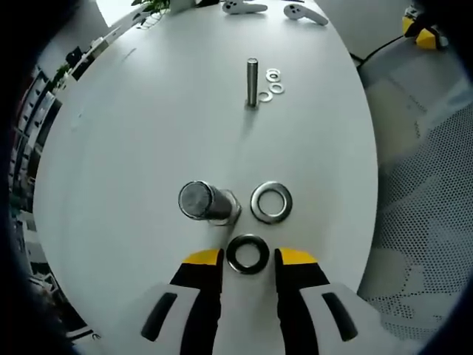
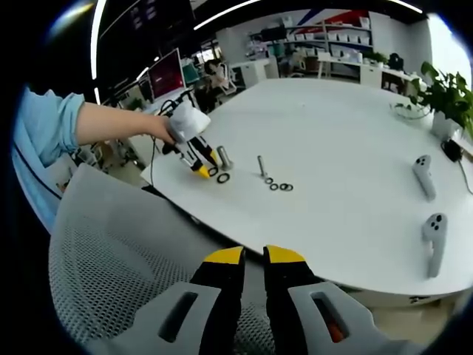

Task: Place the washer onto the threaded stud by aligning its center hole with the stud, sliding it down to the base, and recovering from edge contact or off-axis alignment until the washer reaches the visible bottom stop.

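A large threaded stud [image 1: 203, 201] stands upright on its hex base on the white table [image 1: 148, 133]. Beside it lies a silver washer [image 1: 271, 202]. A dark washer [image 1: 247, 254] lies flat on the table between the yellow tips of my left gripper [image 1: 248, 257], which is open and flanks it closely; I cannot tell whether the tips touch it. In the right gripper view, a hand holds the left gripper [image 2: 205, 170] next to the stud [image 2: 224, 157]. My right gripper [image 2: 254, 259] hangs off the table over a mesh chair, jaws shut on nothing.
A thin stud [image 1: 252, 81] stands farther back with several small washers [image 1: 275, 83] beside it. Two white controllers [image 2: 427, 200] lie near the table's right side. A grey mesh chair [image 2: 118, 251] sits below the table's near edge. A plant [image 2: 443, 96] stands at the far right.
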